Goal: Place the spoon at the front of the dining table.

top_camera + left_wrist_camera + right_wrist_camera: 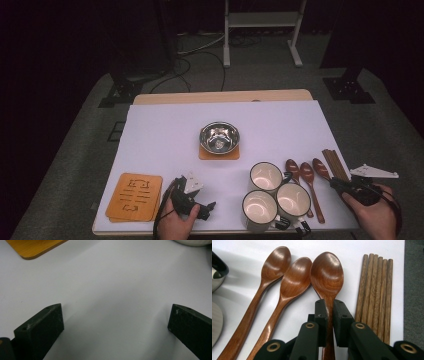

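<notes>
Spoon (320, 168) of dark wood, rightmost of three, lying at the right side of the white counter (165, 135) in the high view, bowl pointing away, handle running back into the right tongs (338, 185). Right tongs held in a hand (376, 215) at the lower right corner, grey three-cornered plate on top. Two more wooden spoons (300, 172) just to the left, a bundle of chopsticks (335, 164) just to the right near the counter's edge. Three white mugs (273, 194) clustered left of the spoons. Steel bowl (219, 137) on a wooden coaster (219, 154) at mid-counter, well apart. Stack of wooden coasters (135, 197) at the lower left corner, with the left tongs (206, 209) and their hand (175, 224) just beside it. From the left gripper view: left tongs released, jaws spread wide over bare white counter, nothing between them; corner of a wooden coaster at upper left, white mug rim at upper right. From the right gripper view: right tongs (330, 312) clenched on the spoon (327, 275), both jaws pressing the neck of the handle just below the bowl; other two spoons (294, 280) fanned beside it on the left, bowls touching; chopsticks (375, 290) lying parallel on the right, close but apart from the jaws.
</notes>
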The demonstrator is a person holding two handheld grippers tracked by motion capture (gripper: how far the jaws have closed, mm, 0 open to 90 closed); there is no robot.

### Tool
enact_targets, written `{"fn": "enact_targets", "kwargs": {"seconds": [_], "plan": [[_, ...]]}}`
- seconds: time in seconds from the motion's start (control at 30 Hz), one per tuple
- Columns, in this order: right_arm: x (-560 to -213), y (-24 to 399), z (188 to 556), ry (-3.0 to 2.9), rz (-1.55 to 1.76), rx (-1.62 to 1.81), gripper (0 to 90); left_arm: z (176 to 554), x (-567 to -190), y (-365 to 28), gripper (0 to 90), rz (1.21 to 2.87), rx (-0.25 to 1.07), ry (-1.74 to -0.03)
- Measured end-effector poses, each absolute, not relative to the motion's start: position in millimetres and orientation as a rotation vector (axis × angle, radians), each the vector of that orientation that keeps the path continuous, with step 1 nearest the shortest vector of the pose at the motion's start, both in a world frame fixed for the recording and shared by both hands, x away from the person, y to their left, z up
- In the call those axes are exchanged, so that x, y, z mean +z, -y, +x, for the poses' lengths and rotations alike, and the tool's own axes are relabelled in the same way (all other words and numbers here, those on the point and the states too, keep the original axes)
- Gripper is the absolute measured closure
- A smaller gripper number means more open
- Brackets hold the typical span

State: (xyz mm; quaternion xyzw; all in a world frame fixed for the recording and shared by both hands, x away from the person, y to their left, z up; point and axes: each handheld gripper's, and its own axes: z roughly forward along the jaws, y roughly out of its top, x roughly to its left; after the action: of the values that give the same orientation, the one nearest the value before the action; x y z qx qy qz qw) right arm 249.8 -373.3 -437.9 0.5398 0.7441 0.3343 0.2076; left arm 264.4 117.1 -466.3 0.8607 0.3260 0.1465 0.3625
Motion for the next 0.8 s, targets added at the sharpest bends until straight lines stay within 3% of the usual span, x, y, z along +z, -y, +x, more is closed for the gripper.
{"fn": "enact_targets", "kwargs": {"seconds": [0.8], "plan": [[-432, 368, 260, -2.086, 1.461, 0.937, 81.7, 265, -466, -117, 0.0, 2.217, 0.376, -0.839]]}}
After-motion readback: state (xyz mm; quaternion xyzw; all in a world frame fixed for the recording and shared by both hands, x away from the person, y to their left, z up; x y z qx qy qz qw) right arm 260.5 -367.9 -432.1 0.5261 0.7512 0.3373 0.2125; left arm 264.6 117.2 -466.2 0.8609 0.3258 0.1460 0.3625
